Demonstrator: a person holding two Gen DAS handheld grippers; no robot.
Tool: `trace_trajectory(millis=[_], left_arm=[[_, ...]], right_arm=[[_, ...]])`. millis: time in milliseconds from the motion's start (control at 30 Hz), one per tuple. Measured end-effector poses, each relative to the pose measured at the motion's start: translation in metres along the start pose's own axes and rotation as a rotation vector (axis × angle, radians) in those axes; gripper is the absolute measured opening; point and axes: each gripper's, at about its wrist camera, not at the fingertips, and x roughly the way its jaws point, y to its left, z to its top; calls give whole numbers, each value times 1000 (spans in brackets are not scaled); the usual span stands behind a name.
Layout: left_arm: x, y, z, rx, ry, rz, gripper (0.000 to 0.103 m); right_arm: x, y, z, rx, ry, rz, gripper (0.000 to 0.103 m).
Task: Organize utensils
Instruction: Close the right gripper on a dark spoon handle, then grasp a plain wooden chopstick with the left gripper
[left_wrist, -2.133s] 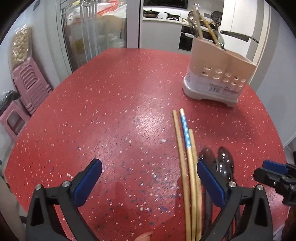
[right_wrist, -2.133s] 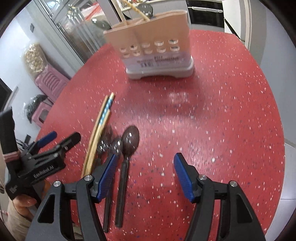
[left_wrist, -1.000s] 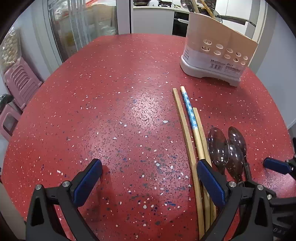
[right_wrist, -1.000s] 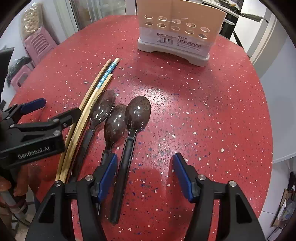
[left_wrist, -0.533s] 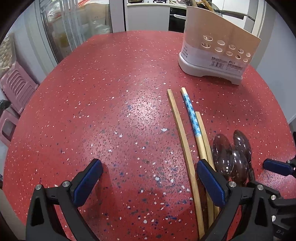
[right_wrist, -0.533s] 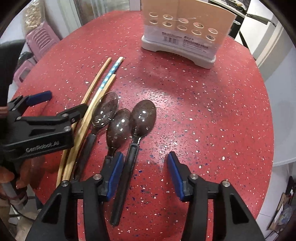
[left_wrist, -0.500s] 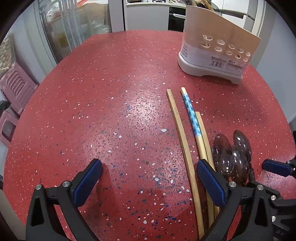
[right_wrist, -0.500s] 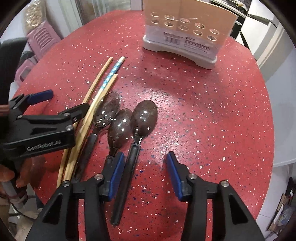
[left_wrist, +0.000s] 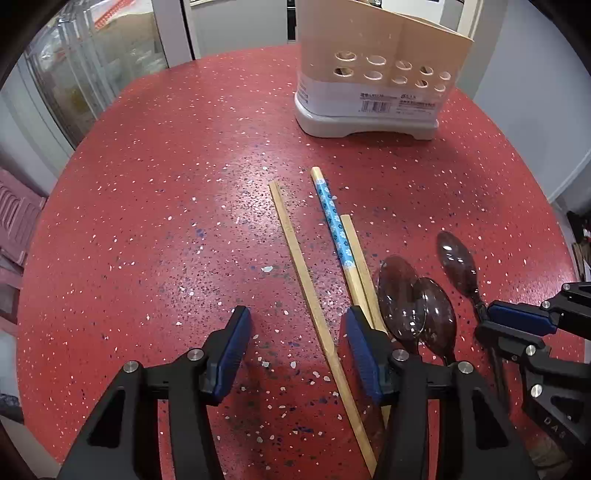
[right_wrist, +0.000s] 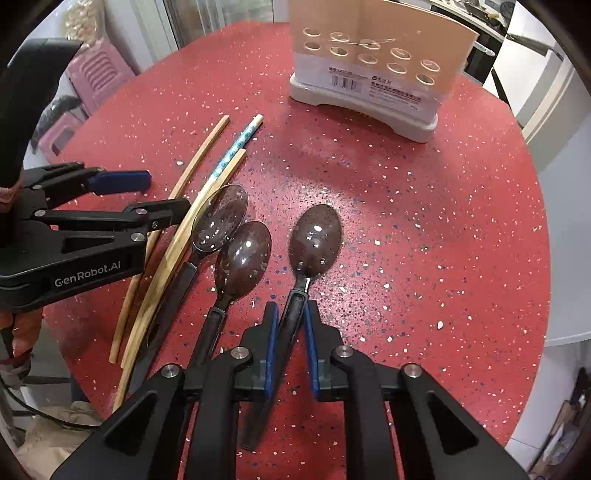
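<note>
On the red speckled table (left_wrist: 147, 221) lie three chopsticks and three dark see-through spoons. My left gripper (left_wrist: 295, 343) is closing, its jaws astride the plain wooden chopstick (left_wrist: 306, 284) without touching it. The blue-patterned chopstick (left_wrist: 334, 221) and a second wooden one (left_wrist: 356, 251) lie just right of it. My right gripper (right_wrist: 291, 332) is closing, its pads pressed on the black handle of the rightmost spoon (right_wrist: 316, 240). The other two spoons (right_wrist: 243, 258) overlap to its left. The beige utensil holder (left_wrist: 373, 85) stands upright at the far side.
The left gripper (right_wrist: 147, 197) reaches in from the left in the right wrist view, with a hand (right_wrist: 18, 325) behind it. Pink stools (right_wrist: 99, 70) stand beyond the table's left edge. A glass-fronted cabinet (left_wrist: 92, 74) is behind them.
The left gripper slid toward the chopsticks and its jaws narrowed around the plain one. The right jaws closed onto the rightmost spoon's handle, and that spoon now sits apart from the other two.
</note>
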Motion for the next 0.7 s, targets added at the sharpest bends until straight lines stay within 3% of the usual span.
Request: trace_trajectory(millis=[33,100,133,367,700], left_arm=[[-4,1,4,6,2,-13,69],[-11,-11,13,29,0,-17,40],[-13,-16,19,34,0,-20,36],[-47,-19,25,-38,-61,-65,32],[-125,17,11,-162,-214,-110,32]], right_arm=[[-1,-3,-3,7,-5,10,13],[-3,-7,-6,19,-14,24,12],[-4,-8,-7,24,-19,30,12],[-16,-30,-15,67,-77,80,12],[-46,-42,-10,105,-189,175,12]])
